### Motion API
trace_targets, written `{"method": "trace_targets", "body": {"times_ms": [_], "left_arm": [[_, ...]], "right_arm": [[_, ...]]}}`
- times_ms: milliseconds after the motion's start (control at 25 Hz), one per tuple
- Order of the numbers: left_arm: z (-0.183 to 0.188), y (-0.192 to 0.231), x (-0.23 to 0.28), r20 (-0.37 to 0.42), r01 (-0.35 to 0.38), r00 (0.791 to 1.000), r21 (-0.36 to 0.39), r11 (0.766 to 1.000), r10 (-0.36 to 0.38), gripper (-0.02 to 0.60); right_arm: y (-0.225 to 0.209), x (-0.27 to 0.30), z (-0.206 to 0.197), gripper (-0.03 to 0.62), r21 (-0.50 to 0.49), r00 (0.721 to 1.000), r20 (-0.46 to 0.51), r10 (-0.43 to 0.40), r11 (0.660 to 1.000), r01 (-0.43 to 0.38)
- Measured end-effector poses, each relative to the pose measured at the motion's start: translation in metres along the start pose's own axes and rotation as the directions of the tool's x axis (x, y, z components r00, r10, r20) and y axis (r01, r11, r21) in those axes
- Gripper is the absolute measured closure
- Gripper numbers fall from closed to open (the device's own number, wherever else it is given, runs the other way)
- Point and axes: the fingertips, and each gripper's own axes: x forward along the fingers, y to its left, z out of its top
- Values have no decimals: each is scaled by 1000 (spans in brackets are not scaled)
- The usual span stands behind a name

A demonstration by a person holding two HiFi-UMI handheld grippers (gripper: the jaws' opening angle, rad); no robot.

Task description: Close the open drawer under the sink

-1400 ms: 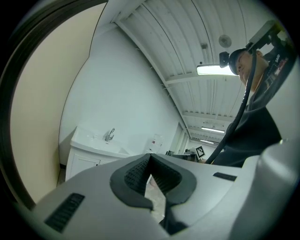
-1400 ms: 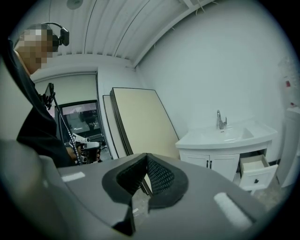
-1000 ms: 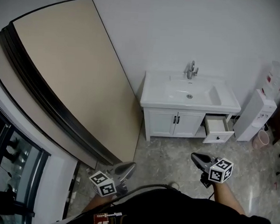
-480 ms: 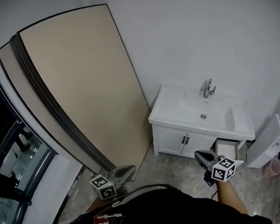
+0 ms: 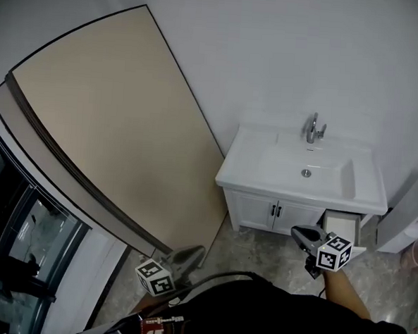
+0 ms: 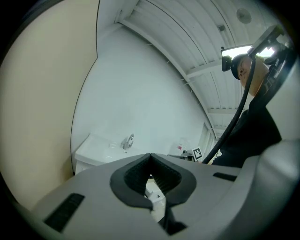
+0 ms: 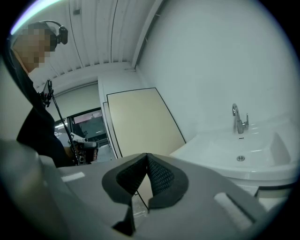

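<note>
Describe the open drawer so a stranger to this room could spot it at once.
Find the white sink against the back wall, beside the big leaning boards. Under its right end, next to the two shut doors, is the drawer: the only front pulled out, its box showing.

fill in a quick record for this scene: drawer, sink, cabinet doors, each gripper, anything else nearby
drawer: open, pulled out under the sink's right end, neither gripper on it
sink: white, on a white cabinet by the wall, tap at the back
cabinet doors: both shut
left gripper: jaws together, empty, held low by the person's body
right gripper: jaws together, empty, pointed toward the sink, short of the drawer
nearby: big beige boards leaning on the wall left of the sink
</note>
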Motion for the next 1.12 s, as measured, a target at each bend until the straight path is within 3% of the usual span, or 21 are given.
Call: {"method": "trace_targets", "body": {"times_ms": [240,440,640,920,1120], "left_arm": [[5,15,39,-19,56,998,-2,998,-56,584],[13,48,69,-28,151,988,-3,989,-151,584],[44,88,99,-16,260,965,-8,966,-260,584],[105,158,116,-50,343,938,25,939,-342,584],[122,204,118,-77,372,926,14,928,-370,584]], "right_arm": [[-37,-17,-11,592,74,996,13,-87,993,86],[-50,-8,4,592,30,987,33,-160,987,159],[-69,-2,31,592,40,950,76,-303,953,301],[-68,64,82,592,7,925,114,-363,931,364],[-71,112,86,592,15,913,98,-396,918,396]]}}
